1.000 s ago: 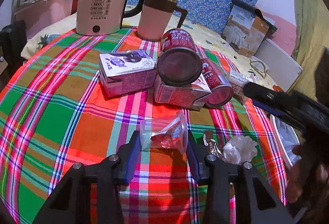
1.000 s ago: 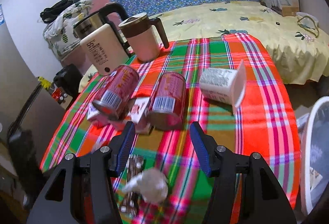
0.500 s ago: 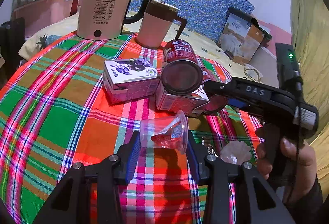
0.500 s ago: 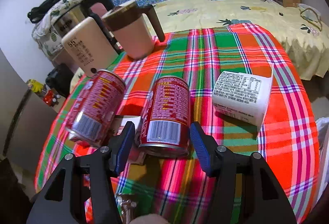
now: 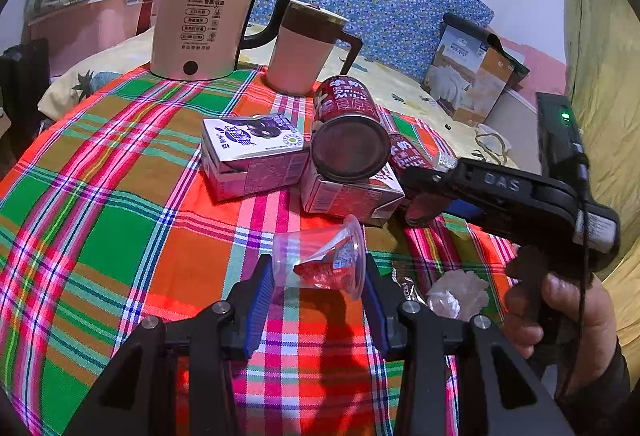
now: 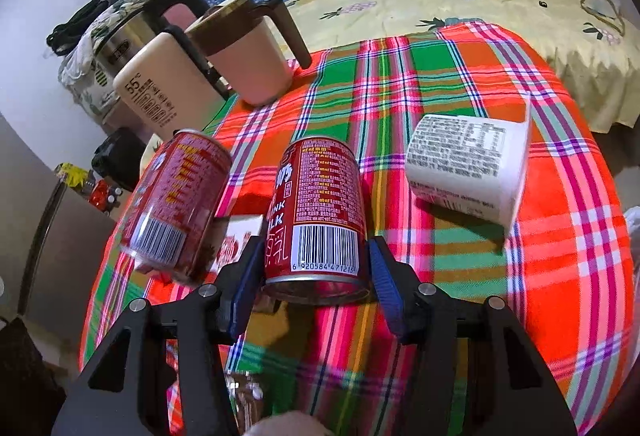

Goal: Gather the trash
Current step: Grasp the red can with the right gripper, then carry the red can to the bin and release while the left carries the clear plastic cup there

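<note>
A clear plastic cup with a red wrapper inside lies on its side between my left gripper's blue pads, which touch both its ends. My right gripper is open around the bottom of a red milk can lying on the plaid tablecloth; small gaps show at both pads. A second red can rests on a carton to its left. A white tub lies on its side to the right. In the left wrist view, two cartons and a crumpled tissue also lie there.
A cream kettle and a pink mug stand at the table's far edge. A small wrapper lies by the tissue. A bed with a yellow sheet and a box lie behind the table.
My right gripper has moved forward over the table until its open fingers straddle the red can. My left gripper has stayed at the plastic cup.
</note>
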